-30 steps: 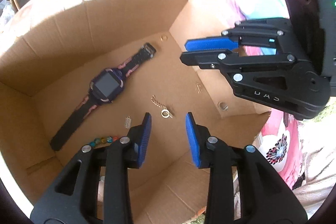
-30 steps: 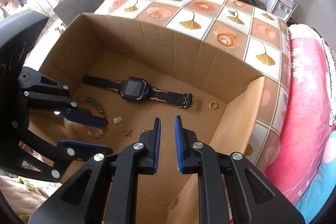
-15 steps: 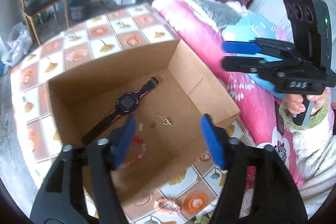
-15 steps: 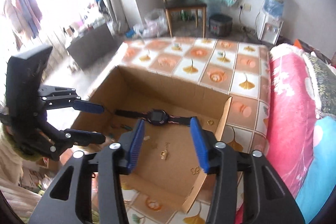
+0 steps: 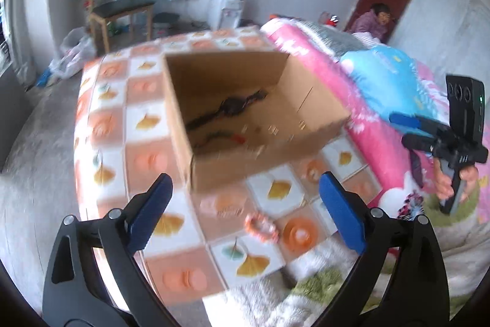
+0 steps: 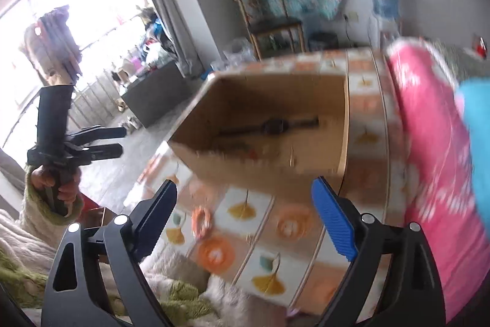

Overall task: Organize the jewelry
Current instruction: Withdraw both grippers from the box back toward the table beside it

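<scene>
The left gripper (image 5: pixel 245 213) and the right gripper (image 6: pixel 245 213) are both standing wide open and holding nothing, their jaws having just been opening; a pink bead bracelet (image 5: pixel 261 227) is lying on the tiled table (image 5: pixel 144 121) between the left gripper's fingers; the watch (image 5: pixel 229 108) is sitting farther off in the cardboard box (image 5: pixel 260 155).
</scene>
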`<state>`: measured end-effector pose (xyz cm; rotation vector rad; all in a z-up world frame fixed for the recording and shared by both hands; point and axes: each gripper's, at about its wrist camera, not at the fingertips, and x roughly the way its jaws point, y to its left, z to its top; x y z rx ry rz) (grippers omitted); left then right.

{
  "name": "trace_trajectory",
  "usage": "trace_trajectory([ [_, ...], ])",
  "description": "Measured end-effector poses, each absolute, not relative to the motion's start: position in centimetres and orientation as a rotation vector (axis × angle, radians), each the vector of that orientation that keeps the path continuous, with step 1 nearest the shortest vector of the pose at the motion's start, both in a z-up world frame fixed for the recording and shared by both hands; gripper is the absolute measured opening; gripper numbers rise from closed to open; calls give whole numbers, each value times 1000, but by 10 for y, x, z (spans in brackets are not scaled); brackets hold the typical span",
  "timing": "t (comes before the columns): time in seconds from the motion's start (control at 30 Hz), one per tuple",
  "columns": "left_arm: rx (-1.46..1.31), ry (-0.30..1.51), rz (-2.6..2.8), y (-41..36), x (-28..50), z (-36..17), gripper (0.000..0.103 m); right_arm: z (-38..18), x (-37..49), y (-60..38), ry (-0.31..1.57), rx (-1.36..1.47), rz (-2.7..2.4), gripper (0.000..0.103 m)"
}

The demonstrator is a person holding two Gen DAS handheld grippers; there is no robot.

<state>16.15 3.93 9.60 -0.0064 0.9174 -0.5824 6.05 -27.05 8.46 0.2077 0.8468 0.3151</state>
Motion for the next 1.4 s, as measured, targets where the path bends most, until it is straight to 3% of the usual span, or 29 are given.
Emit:
trace_trajectory([
  [0.2, -80, 1052, -433, 39, 160, 13, 93, 6, 70, -259, 1003, 265, 107, 87],
  [0.43, -21, 1111, -285, 35, 180, -43, 93, -38, 104, -255, 1058, 258, -50, 87],
  [0.6, -39, 1109, -245, 37, 187, -53, 93, -55, 118, -256, 1073, 269, -97, 88],
  [0.8, -39, 1094, -217, 33, 189, -53, 95, -64, 128, -250, 1069, 231, -146, 97],
  [1.4, -58, 1093, -195, 35, 196, -57, 95, -74, 137, -237, 1056, 163, -240, 97],
])
